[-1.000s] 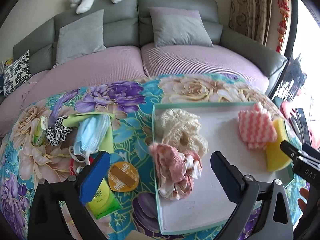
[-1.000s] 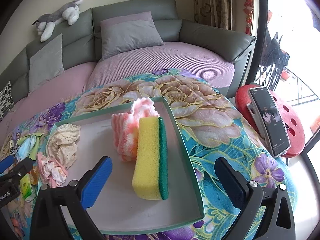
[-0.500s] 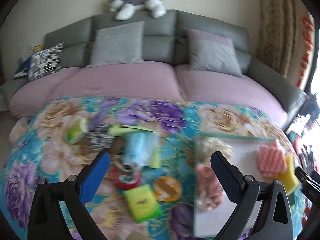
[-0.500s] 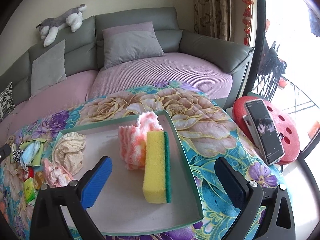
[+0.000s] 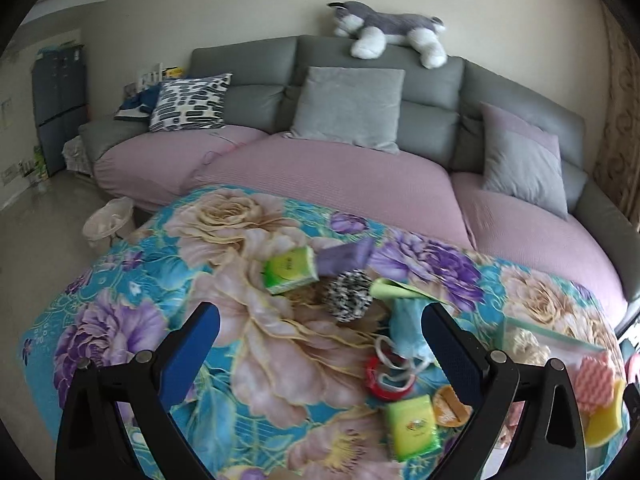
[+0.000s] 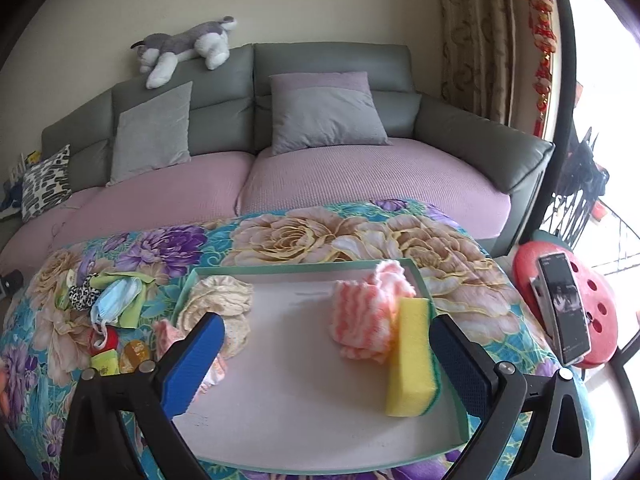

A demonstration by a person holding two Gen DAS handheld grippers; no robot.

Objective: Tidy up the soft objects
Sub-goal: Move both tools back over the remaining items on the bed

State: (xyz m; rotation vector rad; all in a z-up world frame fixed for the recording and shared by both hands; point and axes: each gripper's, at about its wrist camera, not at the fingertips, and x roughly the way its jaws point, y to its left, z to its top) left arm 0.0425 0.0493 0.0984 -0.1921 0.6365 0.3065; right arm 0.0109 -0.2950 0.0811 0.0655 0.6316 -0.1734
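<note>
Soft cloth and foam on a smooth tray

Porous yellow sponge (image 6: 408,354), fluffy pink cloth (image 6: 362,320), matt pale tray (image 6: 304,400), glossy floral desk cover (image 5: 280,344).

Grey sofa (image 5: 432,92) (mauve seats), cream wall (image 6: 320,0).

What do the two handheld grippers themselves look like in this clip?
Both match: the left gripper and right gripper have matte black angular frames with silver pivot bolts, each carrying two fingers faced with textured blue pads. No cables, sleeves or readable markings show.

No legible text anywhere, green tissue pack (image 5: 413,426) carries a small logo too blurred to read, phone screen (image 6: 565,306) shows only dark unreadable shapes
</note>
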